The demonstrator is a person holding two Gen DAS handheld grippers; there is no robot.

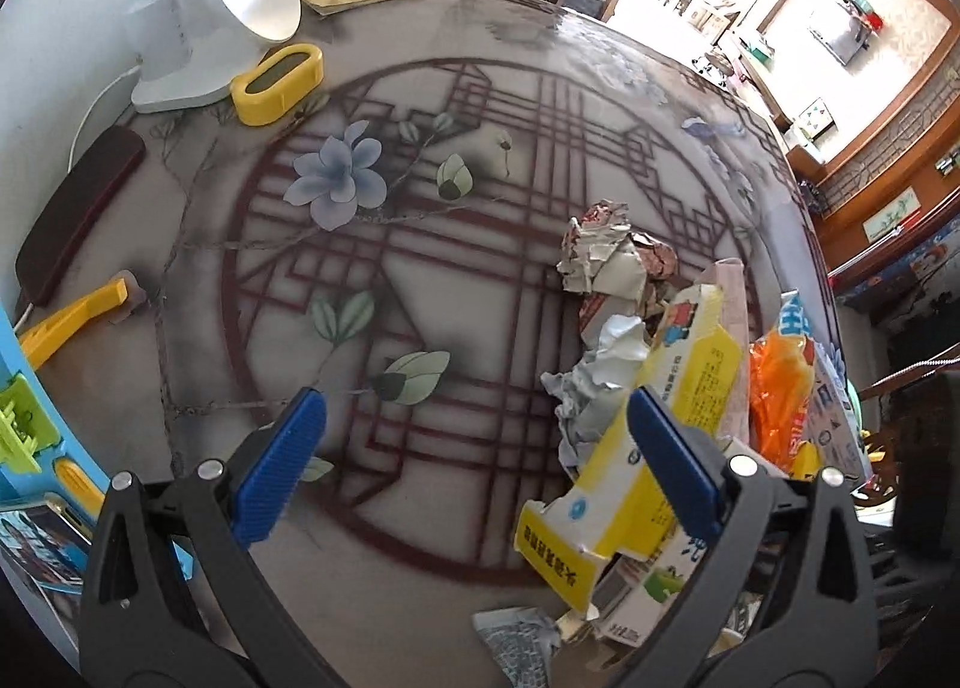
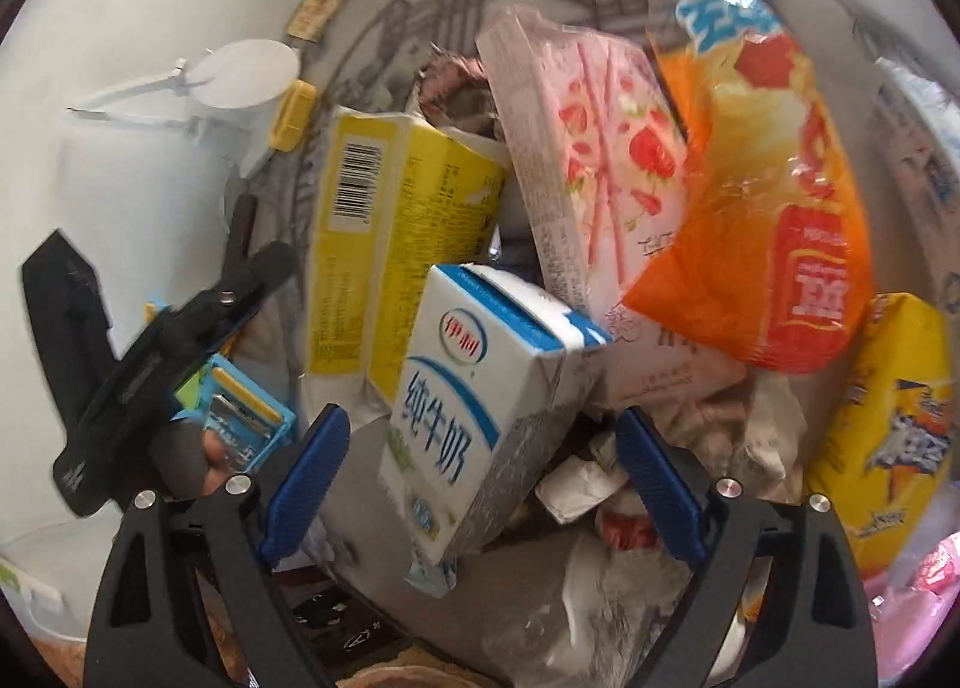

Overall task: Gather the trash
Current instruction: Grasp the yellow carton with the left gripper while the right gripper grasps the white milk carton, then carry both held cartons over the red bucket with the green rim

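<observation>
Trash heaped at table edge; nearest, white-and-blue milk carton point(image 2: 480, 406), tilted, between spread blue pads of right gripper point(image 2: 483, 478), pads not yet pressing. Best closed squarely on carton's flat sides, low enough to avoid slip. At 11 o'clock, yellow juice carton point(image 2: 384, 244); at 1 o'clock, pink snack box point(image 2: 594, 160) and orange plastic wrapper point(image 2: 774, 220). Left gripper point(image 1: 474, 472) spread, empty, over patterned tabletop point(image 1: 420, 244); crumpled paper point(image 1: 612, 262) farther off.

We hold the left gripper point(image 1: 474, 469) and the right gripper point(image 2: 480, 484) tilted steeply downward, fingers spread wide, gripping nothing.
</observation>
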